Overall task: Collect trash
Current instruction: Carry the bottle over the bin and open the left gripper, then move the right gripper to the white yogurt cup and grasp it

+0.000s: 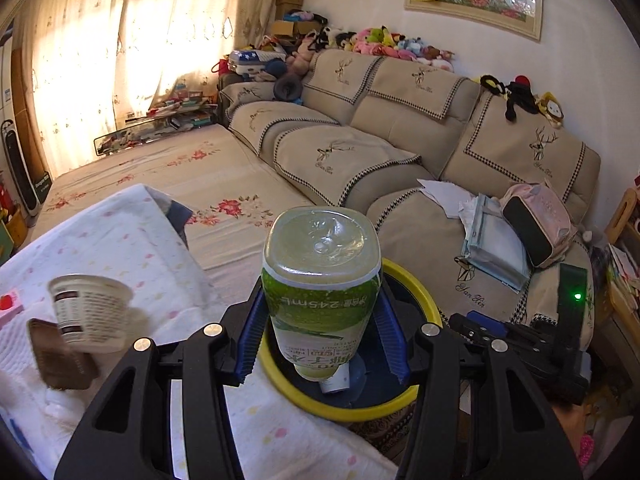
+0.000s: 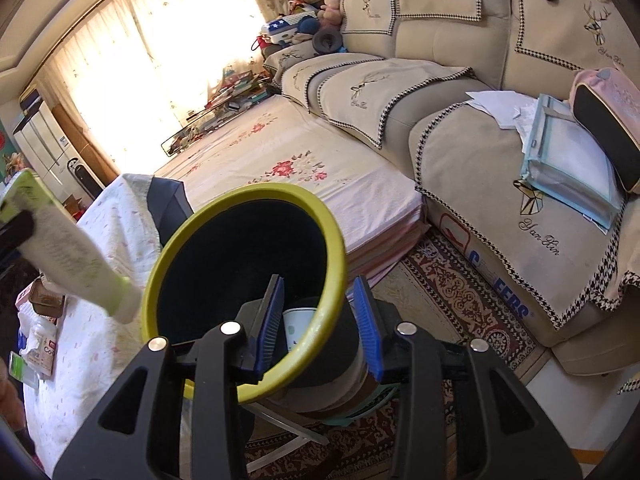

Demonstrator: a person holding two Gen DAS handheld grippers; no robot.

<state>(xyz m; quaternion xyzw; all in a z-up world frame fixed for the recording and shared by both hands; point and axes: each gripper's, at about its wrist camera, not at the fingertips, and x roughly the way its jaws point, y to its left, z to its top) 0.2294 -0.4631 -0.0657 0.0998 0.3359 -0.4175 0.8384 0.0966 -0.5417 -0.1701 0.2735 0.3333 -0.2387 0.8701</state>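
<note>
My left gripper (image 1: 320,336) is shut on a green-labelled plastic bottle (image 1: 320,280), held upside down with its cap over the mouth of the yellow-rimmed dark trash bin (image 1: 416,284). The bottle also shows in the right wrist view (image 2: 68,248), at the left, neck pointing toward the bin. My right gripper (image 2: 320,328) is shut on the bin's rim (image 2: 240,200), one finger inside and one outside. A paper cup (image 2: 298,326) lies inside the bin. A white yogurt cup (image 1: 90,312) and a brown wrapper (image 1: 60,356) lie on the white-covered table (image 1: 140,248).
A beige sofa (image 1: 400,128) with papers and a pink bag (image 1: 540,220) stands behind the bin. A floral-covered platform (image 1: 200,176) lies beyond the table. A patterned rug (image 2: 460,300) covers the floor. More wrappers and a small white bottle (image 2: 40,344) sit on the table's edge.
</note>
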